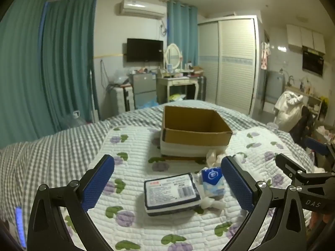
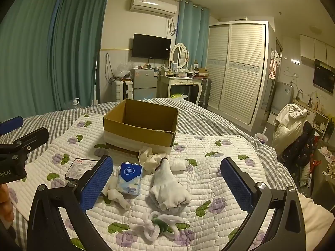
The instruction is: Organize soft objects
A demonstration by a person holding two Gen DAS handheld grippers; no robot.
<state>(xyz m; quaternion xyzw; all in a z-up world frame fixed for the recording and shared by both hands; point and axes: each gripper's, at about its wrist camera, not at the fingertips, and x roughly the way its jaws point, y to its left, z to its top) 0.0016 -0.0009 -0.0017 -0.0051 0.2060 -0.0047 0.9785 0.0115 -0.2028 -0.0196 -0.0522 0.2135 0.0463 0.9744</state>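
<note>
An open cardboard box [image 1: 195, 127] [image 2: 140, 123] stands on the quilt. My left gripper [image 1: 167, 179] is open, with a flat wipes pack [image 1: 170, 192] lying between its fingers and a blue tissue pack [image 1: 212, 179] by its right finger. My right gripper [image 2: 167, 179] is open above a white glove [image 2: 169, 190]. The tissue pack [image 2: 130, 177] lies by its left finger, on another white glove [image 2: 115, 194]. A cream cloth [image 2: 149, 158] lies near the box, and a white and green fuzzy loop [image 2: 159, 226] lies nearest me. The wipes pack [image 2: 80, 167] is partly hidden at the left.
The floral quilt [image 1: 129, 146] lies on a grey checked bedspread [image 1: 52, 150]. The bed's far edge is behind the box. A chair with clothes [image 2: 293, 129] stands at the right. The left gripper's body [image 2: 18, 150] shows at the right wrist view's left edge.
</note>
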